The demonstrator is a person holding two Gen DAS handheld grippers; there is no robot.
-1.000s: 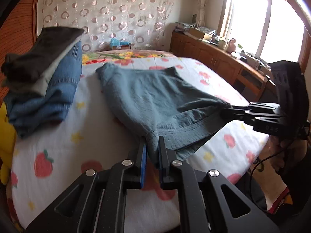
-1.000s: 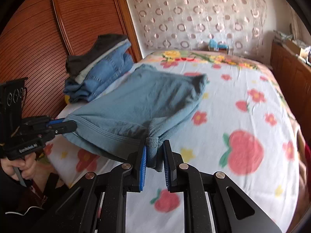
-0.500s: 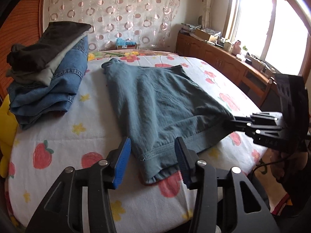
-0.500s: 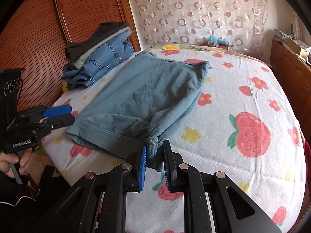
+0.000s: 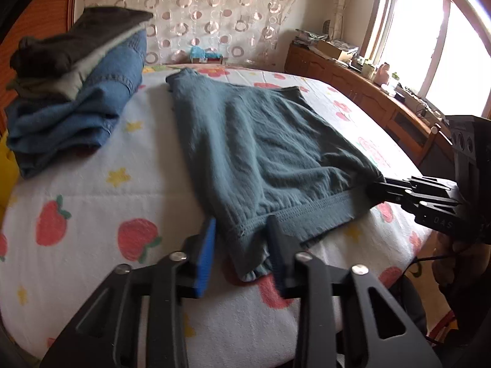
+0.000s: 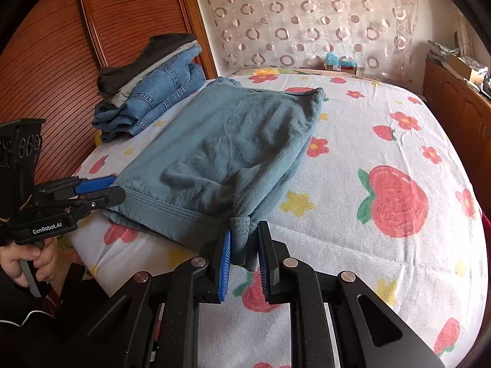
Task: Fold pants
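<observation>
Daylight pours in from the window (image 5: 429,46) on my right, blown out to white glare. The bedspread (image 6: 383,141) reads bright and evenly lit with soft shadows. My left fingers (image 5: 205,254) smear with blur, and both views bend and darken at the rim.

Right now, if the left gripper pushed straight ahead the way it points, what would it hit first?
The left gripper would meet the teal pants first: their waistband corner already lies between its closing fingers, apparently not yet pinched. Beyond that is more pants fabric on the strawberry bedsheet; depth is hard to judge.
</observation>
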